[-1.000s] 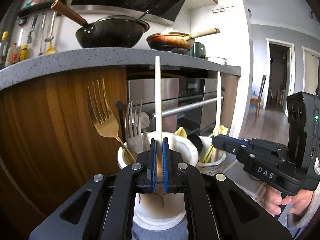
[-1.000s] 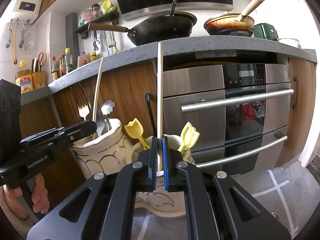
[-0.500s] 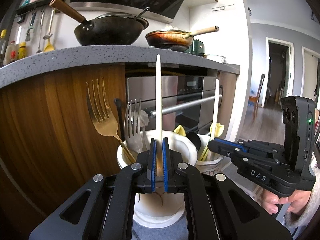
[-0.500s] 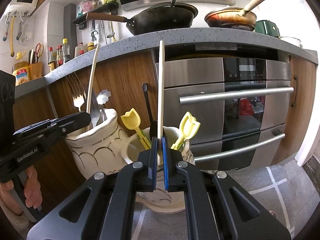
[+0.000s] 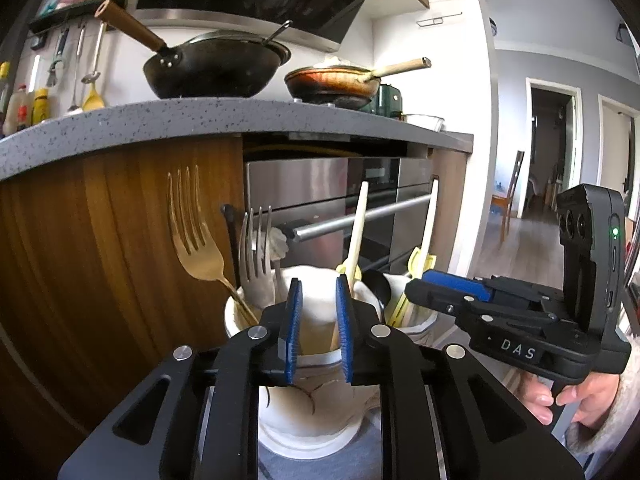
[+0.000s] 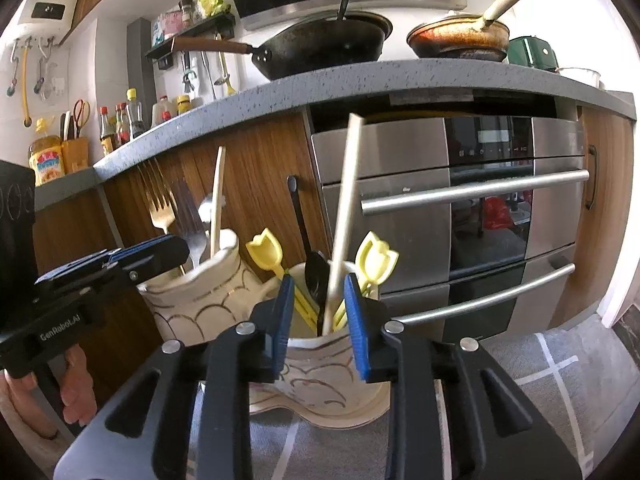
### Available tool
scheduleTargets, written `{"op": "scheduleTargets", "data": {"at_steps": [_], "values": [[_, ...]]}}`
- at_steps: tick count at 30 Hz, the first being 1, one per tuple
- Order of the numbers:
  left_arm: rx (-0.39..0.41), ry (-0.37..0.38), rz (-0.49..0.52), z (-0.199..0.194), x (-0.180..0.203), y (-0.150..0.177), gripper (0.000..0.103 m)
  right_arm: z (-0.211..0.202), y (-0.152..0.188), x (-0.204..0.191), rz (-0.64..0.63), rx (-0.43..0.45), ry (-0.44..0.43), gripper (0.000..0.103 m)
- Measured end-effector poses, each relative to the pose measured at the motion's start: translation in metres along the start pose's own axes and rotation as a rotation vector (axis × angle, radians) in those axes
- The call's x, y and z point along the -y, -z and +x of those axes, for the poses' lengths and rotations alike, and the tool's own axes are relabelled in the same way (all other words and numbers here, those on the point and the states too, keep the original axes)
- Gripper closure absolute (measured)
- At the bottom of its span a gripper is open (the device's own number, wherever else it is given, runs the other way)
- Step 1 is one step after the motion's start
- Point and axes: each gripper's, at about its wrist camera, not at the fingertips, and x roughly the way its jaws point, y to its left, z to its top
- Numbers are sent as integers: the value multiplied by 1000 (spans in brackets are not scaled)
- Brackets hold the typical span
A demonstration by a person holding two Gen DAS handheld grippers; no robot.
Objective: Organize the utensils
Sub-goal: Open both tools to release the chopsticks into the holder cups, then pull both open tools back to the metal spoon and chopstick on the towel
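- Both claws are spread open and hold nothing: the left claw (image 5: 317,318) sits in front of the left white cup (image 5: 308,364), and the right claw (image 6: 320,316) sits in front of the right white cup (image 6: 332,364)
- One pale chopstick (image 5: 354,236) stands loose in the left cup, leaning right, just beside the right blue pad (image 5: 344,320) of the left claw
- Another pale chopstick (image 6: 343,208) stands loose in the right cup, between the blue pads of the right claw; whether it touches them is hard to tell
- White letters "DAS" show on the side of the right claw in the left view
- White letters "GenRobot.AI" show on the side of the left claw in the right view
- Left cup also holds a gold fork (image 5: 196,236) and a silver fork (image 5: 256,252)
- Right cup also holds two yellow tulip sticks (image 6: 378,260) and a black spoon (image 6: 316,276)
- Both cups stand close together on a grey mat (image 6: 540,368)
- Behind them is a steel oven (image 6: 460,216) under a grey counter (image 6: 360,80)
- Up on the counter sit a black wok (image 6: 320,46) and a brown pan (image 6: 456,40)
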Motion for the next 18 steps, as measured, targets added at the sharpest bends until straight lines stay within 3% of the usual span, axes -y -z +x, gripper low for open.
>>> {"op": "scheduleTargets", "data": {"at_steps": [3,7,12,18], "values": [[13,-10,6,-5,3,-6,79,-8,-6,1,13,14,2,70],[40,-11,-4,-17,10,-17,51,-33,-20,5,19,38,4,59],[23,-4,47,-28,42,-24,23,-69,-31,25,20,-2,34,31],[-1,53,85,-35,85,-24,10,-101,-11,65,59,-91,146,22]]}}
